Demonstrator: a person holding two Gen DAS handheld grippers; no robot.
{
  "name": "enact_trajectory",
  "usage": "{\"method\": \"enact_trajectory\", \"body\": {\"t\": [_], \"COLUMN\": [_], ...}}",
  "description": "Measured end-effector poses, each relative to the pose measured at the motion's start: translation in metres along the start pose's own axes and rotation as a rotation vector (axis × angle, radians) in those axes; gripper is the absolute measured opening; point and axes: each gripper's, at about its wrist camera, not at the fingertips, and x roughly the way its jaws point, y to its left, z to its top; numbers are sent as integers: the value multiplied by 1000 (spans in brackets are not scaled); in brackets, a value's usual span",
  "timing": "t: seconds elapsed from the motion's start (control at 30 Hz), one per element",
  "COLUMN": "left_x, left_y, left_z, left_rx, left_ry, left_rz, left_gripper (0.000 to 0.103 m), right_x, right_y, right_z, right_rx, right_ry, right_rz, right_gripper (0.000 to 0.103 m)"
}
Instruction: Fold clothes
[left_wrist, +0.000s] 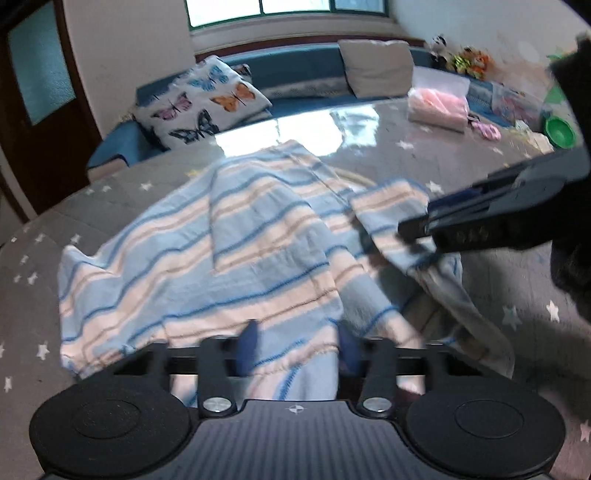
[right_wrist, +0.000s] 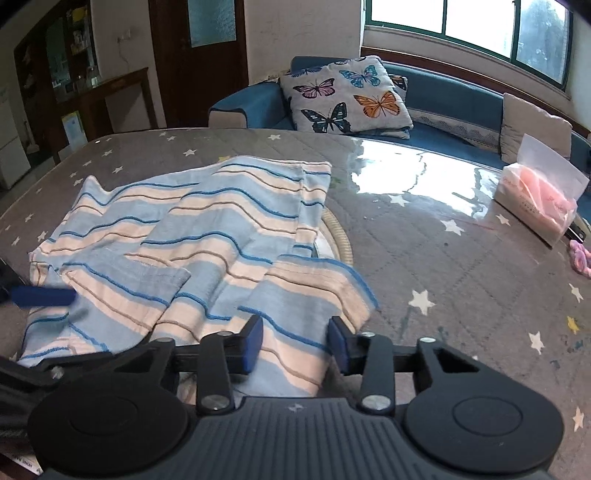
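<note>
A striped garment in light blue, cream and dark blue (left_wrist: 236, 251) lies partly folded on the grey star-patterned table (left_wrist: 461, 173); it also shows in the right wrist view (right_wrist: 207, 240). My left gripper (left_wrist: 297, 345) has its blue pads apart, with the garment's near hem lying between them. My right gripper (right_wrist: 295, 341) is also spread, with a fold of the garment between its pads. In the left wrist view the right gripper (left_wrist: 417, 229) reaches in from the right and lifts a sleeve. The left gripper's blue finger (right_wrist: 42, 296) shows at the left in the right wrist view.
A tissue pack in pink and clear plastic (right_wrist: 539, 199) and a small pink item (right_wrist: 581, 258) sit at the table's right. A green bowl (left_wrist: 559, 131) and toys stand at the far right. A blue sofa with a butterfly cushion (right_wrist: 347, 96) runs behind the table.
</note>
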Motion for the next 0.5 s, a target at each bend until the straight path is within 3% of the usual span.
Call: {"method": "enact_trajectory", "body": {"t": [0.03, 0.07, 0.2, 0.27, 0.43, 0.5], "left_x": [1, 0, -17, -29, -60, -72], "left_y": [1, 3, 14, 22, 55, 69], "left_z": [-2, -4, -10, -12, -25, -34], "left_rx": [-7, -16, -69, -96, -206, -255], "left_ry": [6, 5, -38, -65, -118, -127], "left_rz": [-3, -5, 21, 48, 118, 148], "left_gripper": [23, 19, 14, 12, 11, 10], "right_x": [-1, -2, -1, 3, 7, 4], "right_y": [0, 1, 8, 16, 26, 24], "right_z": [1, 1, 4, 3, -5, -10], "right_rx": [1, 5, 3, -18, -70, -72], "right_ry": [-3, -7, -13, -5, 14, 17], "right_rz": [4, 9, 37, 48, 13, -4], "right_gripper": [38, 39, 62, 64, 59, 43]}}
